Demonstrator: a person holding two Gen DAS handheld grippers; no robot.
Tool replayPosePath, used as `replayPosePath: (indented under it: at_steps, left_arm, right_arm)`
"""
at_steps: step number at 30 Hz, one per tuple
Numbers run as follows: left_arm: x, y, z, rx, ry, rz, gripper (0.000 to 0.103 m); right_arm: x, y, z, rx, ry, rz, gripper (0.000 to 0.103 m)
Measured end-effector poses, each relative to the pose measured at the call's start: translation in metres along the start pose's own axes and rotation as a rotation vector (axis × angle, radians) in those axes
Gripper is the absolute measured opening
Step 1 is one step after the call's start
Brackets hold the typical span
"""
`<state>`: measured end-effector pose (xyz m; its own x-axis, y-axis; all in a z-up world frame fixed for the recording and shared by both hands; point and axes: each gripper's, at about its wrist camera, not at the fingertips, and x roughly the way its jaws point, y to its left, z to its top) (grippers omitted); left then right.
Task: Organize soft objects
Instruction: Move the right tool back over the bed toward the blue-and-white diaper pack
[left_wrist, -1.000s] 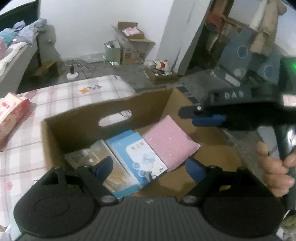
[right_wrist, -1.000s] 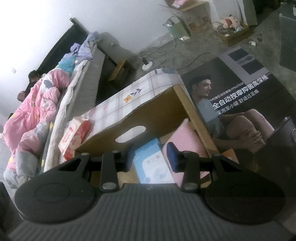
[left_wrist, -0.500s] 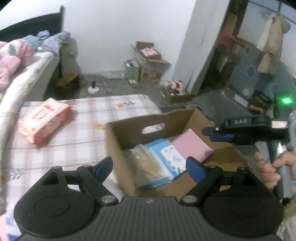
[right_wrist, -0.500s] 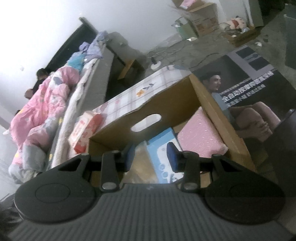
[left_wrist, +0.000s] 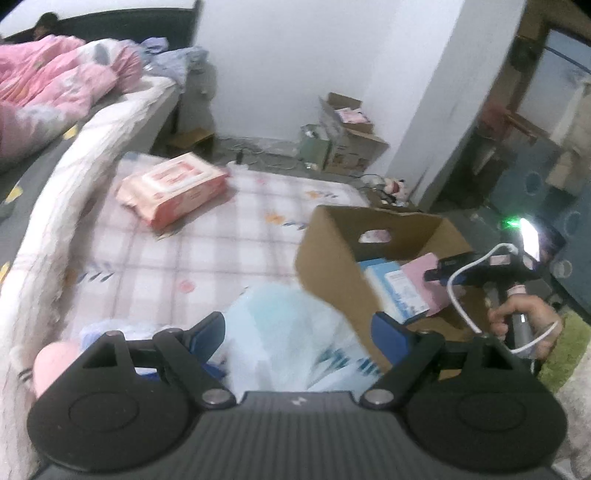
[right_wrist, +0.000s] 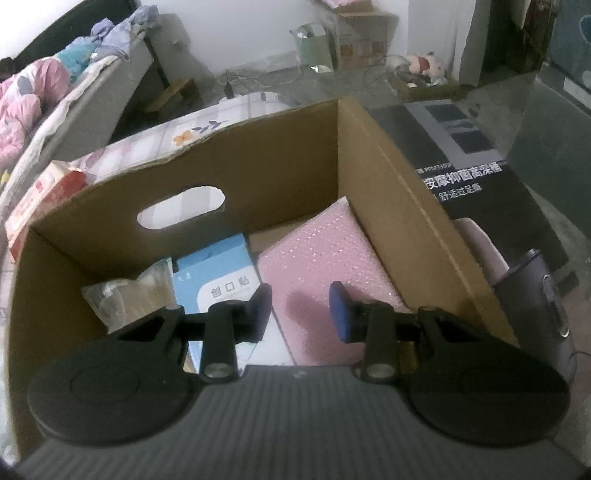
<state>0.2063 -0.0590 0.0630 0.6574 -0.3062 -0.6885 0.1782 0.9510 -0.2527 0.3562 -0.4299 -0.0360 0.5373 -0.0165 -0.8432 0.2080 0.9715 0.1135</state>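
An open cardboard box (right_wrist: 280, 155) stands on a checked mattress (left_wrist: 177, 251). In it lie a pink sponge pad (right_wrist: 325, 254), a blue packet (right_wrist: 218, 280) and a clear plastic bag (right_wrist: 125, 295). My right gripper (right_wrist: 300, 312) is open and empty, low over the pink pad inside the box; it also shows in the left wrist view (left_wrist: 447, 273). My left gripper (left_wrist: 299, 332) is open, left of the box (left_wrist: 369, 236), above a pale blue plastic pack (left_wrist: 288, 332) that lies between its fingers. A pink tissue pack (left_wrist: 171, 186) lies farther back on the mattress.
A bed with a pink quilt (left_wrist: 48, 96) runs along the left. Cardboard boxes (left_wrist: 347, 136) and a plush toy (right_wrist: 424, 64) sit on the floor by the wall. A dark printed carton (right_wrist: 476, 184) stands right of the box. A pink soft item (left_wrist: 55, 358) lies at the lower left.
My left gripper has swung left, away from the box and over the mattress, bringing the pale blue pack under it. My right gripper has dropped lower into the box and opened wider.
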Motion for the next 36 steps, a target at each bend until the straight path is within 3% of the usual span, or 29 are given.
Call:
replayPosePath:
  at_steps: [9, 15, 21, 23, 26, 31, 36]
  left_arm:
    - [-0.019, 0.036, -0.022, -0.057, -0.029, 0.024, 0.087]
    - [-0.049, 0.057, -0.043, -0.068, -0.089, 0.067, 0.092]
    - [-0.090, 0.077, -0.073, -0.054, -0.200, 0.113, 0.095]
    - [-0.101, 0.086, -0.084, -0.055, -0.229, 0.124, 0.095]
    - [-0.113, 0.100, -0.099, -0.104, -0.244, 0.091, 0.095]
    - [-0.122, 0.116, -0.123, -0.166, -0.243, 0.064, 0.095]
    - [-0.121, 0.117, -0.140, -0.158, -0.218, 0.060, 0.095]
  right_arm:
    - [0.001, 0.002, 0.005, 0.091, 0.038, 0.056, 0.034]
    - [-0.071, 0.017, -0.007, 0.093, -0.107, 0.155, 0.037]
    - [-0.170, 0.062, -0.050, -0.047, -0.299, 0.266, 0.064]
    - [-0.198, 0.080, -0.072, -0.102, -0.354, 0.315, 0.079]
    - [-0.227, 0.109, -0.102, -0.182, -0.406, 0.387, 0.082]
    - [-0.236, 0.145, -0.140, -0.202, -0.393, 0.519, 0.082]
    - [-0.222, 0.185, -0.166, -0.254, -0.311, 0.567, 0.075]
